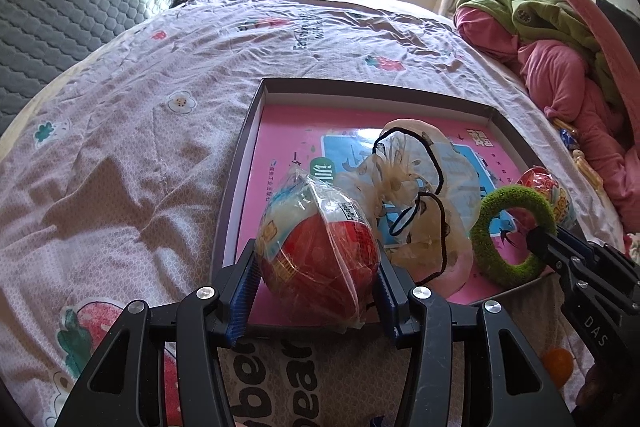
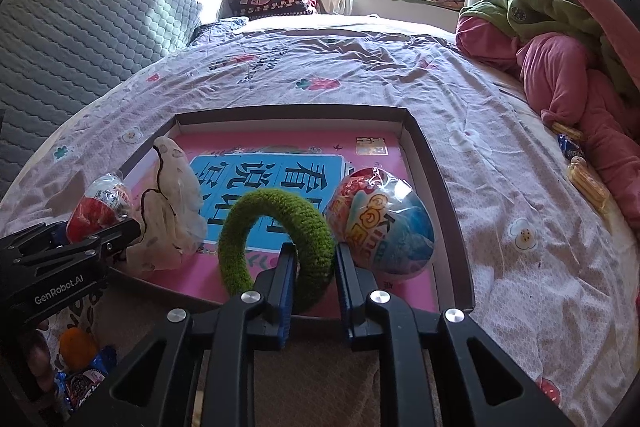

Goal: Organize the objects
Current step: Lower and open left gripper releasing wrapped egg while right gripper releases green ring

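Note:
A shallow box tray with a pink printed bottom lies on the bed. My left gripper is shut on a red-and-white wrapped toy egg over the tray's near left corner; both blue pads press its sides. In the right wrist view that egg sits in the left gripper. My right gripper is shut on a green fuzzy ring, which stands upright in the tray. A blue-and-orange wrapped egg and a cream string pouch lie in the tray.
A pile of pink and green bedding fills the bed's right side, with snack packets beside it. An orange ball and a blue packet lie near the front edge. A grey quilted headboard stands on the left.

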`<act>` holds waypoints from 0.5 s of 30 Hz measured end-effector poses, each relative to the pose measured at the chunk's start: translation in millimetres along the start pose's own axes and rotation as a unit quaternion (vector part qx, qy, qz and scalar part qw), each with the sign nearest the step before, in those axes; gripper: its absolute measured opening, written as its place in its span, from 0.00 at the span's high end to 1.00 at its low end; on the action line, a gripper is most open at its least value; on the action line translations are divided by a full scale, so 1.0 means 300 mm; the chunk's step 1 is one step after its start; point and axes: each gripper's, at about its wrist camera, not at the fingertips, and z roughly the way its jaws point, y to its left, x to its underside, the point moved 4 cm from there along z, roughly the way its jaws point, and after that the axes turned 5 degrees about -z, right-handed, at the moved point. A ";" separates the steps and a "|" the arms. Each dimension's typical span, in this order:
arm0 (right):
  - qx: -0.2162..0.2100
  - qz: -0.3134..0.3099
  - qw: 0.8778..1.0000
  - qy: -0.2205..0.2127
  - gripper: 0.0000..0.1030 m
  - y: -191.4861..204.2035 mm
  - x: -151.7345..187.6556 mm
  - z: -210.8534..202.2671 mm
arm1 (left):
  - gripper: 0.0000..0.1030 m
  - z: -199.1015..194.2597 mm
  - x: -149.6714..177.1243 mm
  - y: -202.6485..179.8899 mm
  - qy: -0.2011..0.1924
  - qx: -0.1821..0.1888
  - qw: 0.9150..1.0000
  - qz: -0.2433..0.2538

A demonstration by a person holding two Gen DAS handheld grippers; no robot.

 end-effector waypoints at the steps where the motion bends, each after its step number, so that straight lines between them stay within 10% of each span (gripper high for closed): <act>1: -0.001 0.001 1.000 0.002 0.80 -0.001 0.000 0.000 | 0.48 -0.001 0.000 0.001 0.000 -0.001 1.000 0.000; 15: -0.005 -0.002 1.000 0.008 0.74 -0.005 0.010 -0.011 | 0.48 -0.024 0.006 0.008 0.000 0.007 1.000 -0.003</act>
